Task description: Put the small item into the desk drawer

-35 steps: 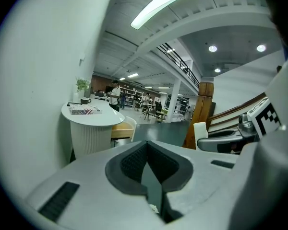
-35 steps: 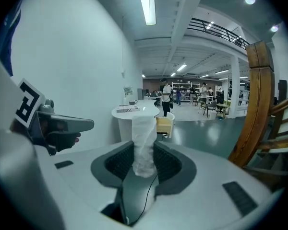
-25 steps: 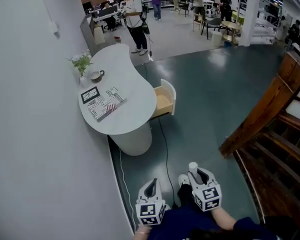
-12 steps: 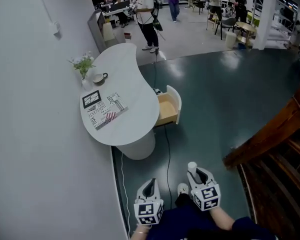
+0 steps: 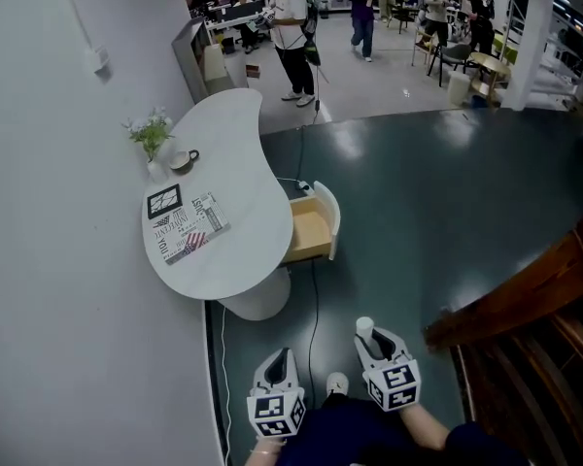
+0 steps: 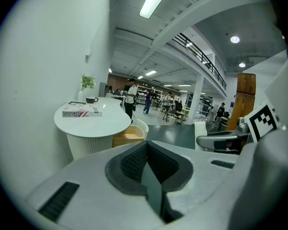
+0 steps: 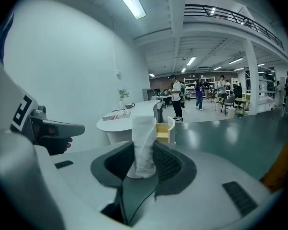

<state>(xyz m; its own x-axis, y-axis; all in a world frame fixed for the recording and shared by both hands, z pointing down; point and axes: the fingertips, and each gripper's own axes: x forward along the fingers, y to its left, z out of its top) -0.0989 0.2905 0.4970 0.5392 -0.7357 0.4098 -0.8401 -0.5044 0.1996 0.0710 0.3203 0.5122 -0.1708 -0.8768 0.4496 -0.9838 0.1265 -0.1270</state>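
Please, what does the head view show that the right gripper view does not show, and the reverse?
Only the head view: the black cable on the floor and the person's white shoe. Only the right gripper view: the grip itself, the right gripper shut on the white roll, and the ceiling light. Both: the white desk, its open drawer and the plant.

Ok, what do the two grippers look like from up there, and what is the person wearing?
Both the left gripper and right gripper have pale grey-white shells with dark ribbed pads, and each carries a white cube printed with black square markers. The person wears a dark navy top.
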